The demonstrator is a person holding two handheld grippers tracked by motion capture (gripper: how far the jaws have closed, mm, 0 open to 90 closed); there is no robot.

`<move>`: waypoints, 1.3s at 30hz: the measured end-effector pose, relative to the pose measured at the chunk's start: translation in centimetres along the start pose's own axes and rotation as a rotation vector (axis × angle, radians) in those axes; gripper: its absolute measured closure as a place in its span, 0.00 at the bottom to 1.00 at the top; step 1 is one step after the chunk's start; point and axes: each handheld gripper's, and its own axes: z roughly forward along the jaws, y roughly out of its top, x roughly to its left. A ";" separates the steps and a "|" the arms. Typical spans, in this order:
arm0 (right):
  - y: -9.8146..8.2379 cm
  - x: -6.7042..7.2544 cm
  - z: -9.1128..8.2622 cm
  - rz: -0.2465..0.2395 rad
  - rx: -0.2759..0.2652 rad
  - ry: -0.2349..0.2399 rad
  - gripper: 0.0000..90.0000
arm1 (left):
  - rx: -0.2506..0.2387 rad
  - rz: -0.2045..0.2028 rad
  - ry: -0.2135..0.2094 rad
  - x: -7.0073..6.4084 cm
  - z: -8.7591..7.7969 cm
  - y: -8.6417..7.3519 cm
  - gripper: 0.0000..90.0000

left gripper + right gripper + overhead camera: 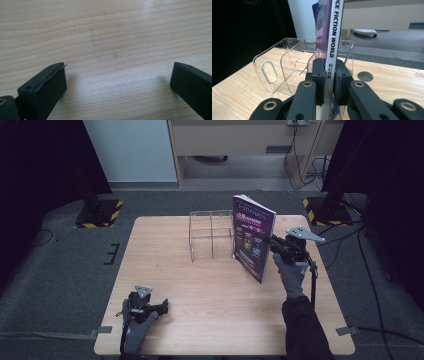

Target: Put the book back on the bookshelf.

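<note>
Your left gripper point(161, 308) rests idle with jaws spread over the pale wooden table point(200, 285); your right gripper point(329, 75) clamps the purple glossy magazine point(329, 32) upright by its spine, just beside the clear acrylic rack point(277, 72), likely for slotting in.

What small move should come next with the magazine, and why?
Probably carry the magazine left, over the clear rack. The right hand-held gripper already clamps its spine, it stands upright beside the rack, and the slots look empty.

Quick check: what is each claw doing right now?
Left claw: open, holding nothing, over the table.
Right claw: closed on the magazine.
</note>
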 end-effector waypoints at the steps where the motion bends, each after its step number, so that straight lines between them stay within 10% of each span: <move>1: 0.0 -0.1 -0.1 -0.002 0.001 0.002 0.89 | 0.000 0.000 0.000 0.0 0.0 0.0 0.00; 39: 0.6 -0.6 -1.5 0.016 -0.014 0.028 0.92 | 0.001 0.001 -0.001 0.0 0.0 0.0 0.00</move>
